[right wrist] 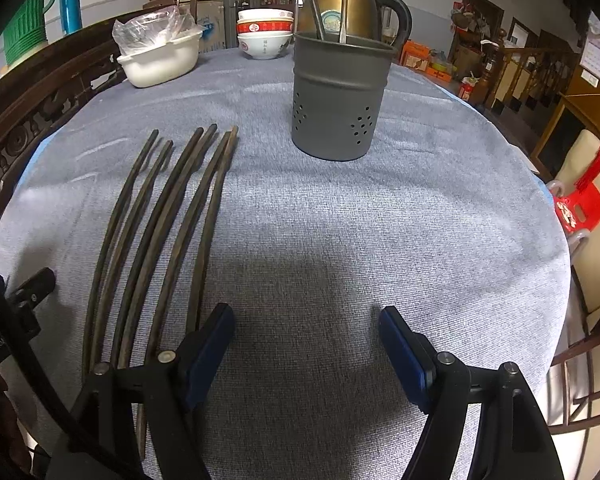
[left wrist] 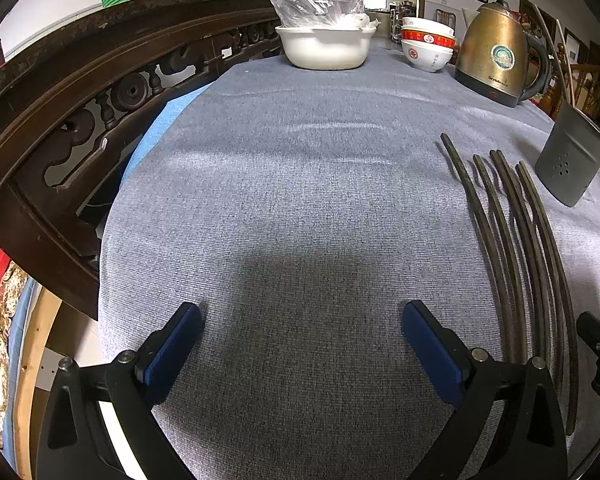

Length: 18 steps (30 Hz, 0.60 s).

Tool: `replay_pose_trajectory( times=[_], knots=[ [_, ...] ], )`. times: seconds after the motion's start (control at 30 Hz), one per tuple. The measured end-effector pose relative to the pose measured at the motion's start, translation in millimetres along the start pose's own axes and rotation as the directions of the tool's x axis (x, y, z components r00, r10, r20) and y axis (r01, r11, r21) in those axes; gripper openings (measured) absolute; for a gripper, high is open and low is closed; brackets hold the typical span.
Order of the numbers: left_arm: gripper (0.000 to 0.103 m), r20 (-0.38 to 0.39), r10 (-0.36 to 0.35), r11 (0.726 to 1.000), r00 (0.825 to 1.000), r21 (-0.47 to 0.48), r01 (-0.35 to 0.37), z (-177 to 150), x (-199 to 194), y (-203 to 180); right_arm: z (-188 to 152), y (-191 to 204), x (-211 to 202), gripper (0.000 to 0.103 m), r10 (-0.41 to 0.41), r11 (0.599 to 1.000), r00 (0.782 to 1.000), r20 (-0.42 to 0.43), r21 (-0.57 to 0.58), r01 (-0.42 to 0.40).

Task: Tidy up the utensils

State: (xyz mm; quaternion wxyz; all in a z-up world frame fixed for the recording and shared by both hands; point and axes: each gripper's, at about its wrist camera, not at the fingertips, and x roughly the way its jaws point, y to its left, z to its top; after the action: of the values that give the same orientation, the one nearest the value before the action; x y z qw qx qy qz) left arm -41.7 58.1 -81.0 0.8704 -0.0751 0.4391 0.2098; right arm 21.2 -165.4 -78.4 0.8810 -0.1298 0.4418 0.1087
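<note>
Several dark wooden chopsticks lie side by side on the grey tablecloth, running away from me at the left of the right wrist view. In the left wrist view the chopsticks lie at the right. A grey perforated metal utensil holder stands upright beyond them, with two metal handles sticking out of it; the holder shows at the right edge of the left wrist view. My right gripper is open over bare cloth, its left finger just right of the chopsticks. My left gripper is open and empty, left of the chopsticks.
A white basin with a plastic bag, stacked bowls and a brass kettle stand at the far edge of the table. A carved dark wooden chair back borders the left side. A red stool and chairs stand off the right edge.
</note>
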Motion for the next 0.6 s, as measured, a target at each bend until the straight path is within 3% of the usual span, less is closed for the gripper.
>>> replay_pose_trajectory(
  times=[0.6],
  knots=[
    [0.102,0.013,0.013,1.000,1.000,0.006,-0.013,-2.8,-2.6,-0.4,-1.2,-0.3,-0.7,0.078,0.000,1.000,1.000,0.009,-0.004,0.000]
  ],
)
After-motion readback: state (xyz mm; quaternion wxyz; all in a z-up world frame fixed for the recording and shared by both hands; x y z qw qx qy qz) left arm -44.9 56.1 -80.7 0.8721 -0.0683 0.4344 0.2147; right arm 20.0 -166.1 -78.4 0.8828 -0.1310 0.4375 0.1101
